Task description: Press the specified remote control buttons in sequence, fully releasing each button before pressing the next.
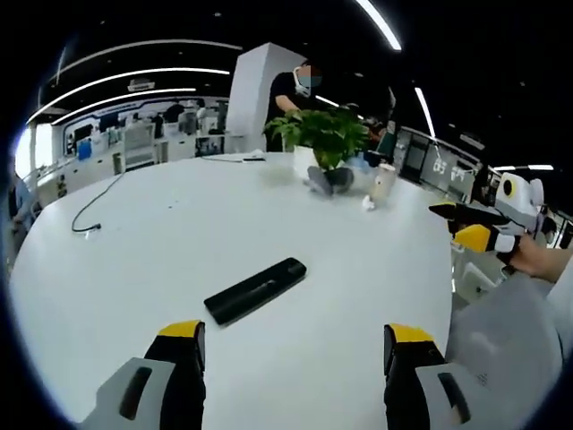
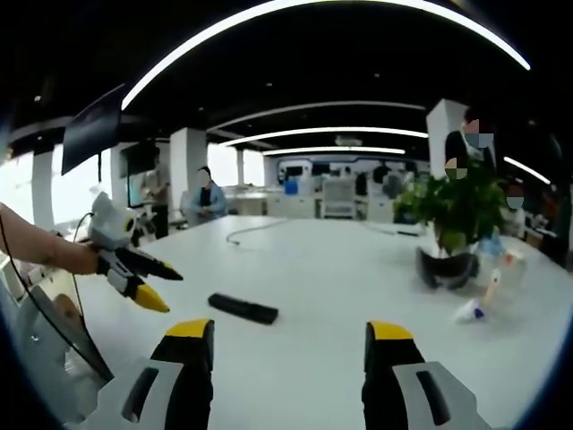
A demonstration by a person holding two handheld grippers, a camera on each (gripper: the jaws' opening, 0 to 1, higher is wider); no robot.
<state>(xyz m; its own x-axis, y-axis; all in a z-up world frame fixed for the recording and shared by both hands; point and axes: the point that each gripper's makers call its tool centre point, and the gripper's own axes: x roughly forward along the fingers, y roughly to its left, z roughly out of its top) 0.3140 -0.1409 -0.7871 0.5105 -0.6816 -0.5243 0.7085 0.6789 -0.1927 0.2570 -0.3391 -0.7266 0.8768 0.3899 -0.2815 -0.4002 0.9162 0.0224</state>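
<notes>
I am at the approach, no button pressed yet. The remote control (image 1: 255,290) lies flat on the white bench (image 1: 179,233), ahead of my left gripper (image 1: 294,345). Both left and right gripper (image 2: 291,345) fingers stand apart, empty. Next I need one fingertip lowered onto the first button.
</notes>
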